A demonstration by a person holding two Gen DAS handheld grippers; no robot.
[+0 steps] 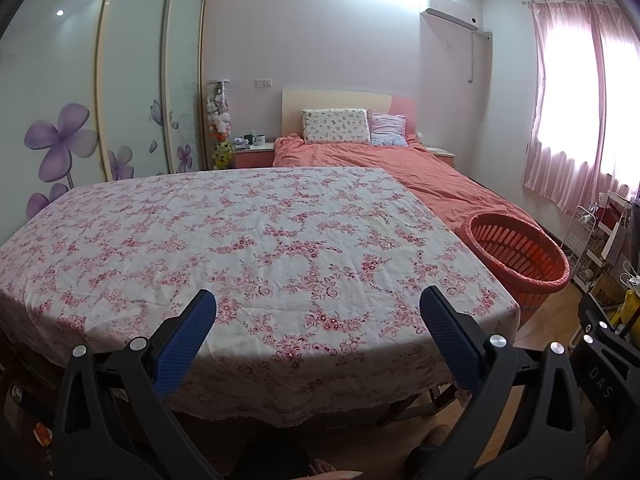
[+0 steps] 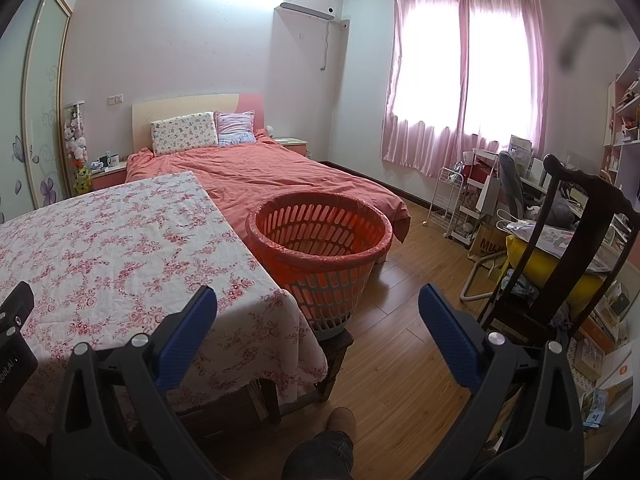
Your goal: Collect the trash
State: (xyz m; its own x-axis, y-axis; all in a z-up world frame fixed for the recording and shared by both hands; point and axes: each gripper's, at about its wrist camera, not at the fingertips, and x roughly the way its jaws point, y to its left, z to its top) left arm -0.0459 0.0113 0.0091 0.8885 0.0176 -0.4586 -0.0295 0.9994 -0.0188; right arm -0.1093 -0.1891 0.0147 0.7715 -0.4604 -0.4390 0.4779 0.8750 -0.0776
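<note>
A basket [image 2: 320, 248] lined with a red bag stands on a low stool at the right end of a table; it also shows in the left wrist view [image 1: 520, 256]. The table [image 1: 240, 240] carries a white cloth with pink flowers, seen in the right wrist view too [image 2: 112, 232]. No trash shows on the cloth. My left gripper [image 1: 318, 304] is open and empty above the table's near edge. My right gripper [image 2: 318, 300] is open and empty, over the table corner and floor in front of the basket.
A bed [image 2: 260, 176] with a coral cover lies behind the table and basket. A dark wooden chair [image 2: 560, 248] with a yellow cushion and cluttered shelves stand at the right. A wardrobe with sliding doors [image 1: 100, 100] lines the left wall. Wood floor [image 2: 400, 340] lies right of the table.
</note>
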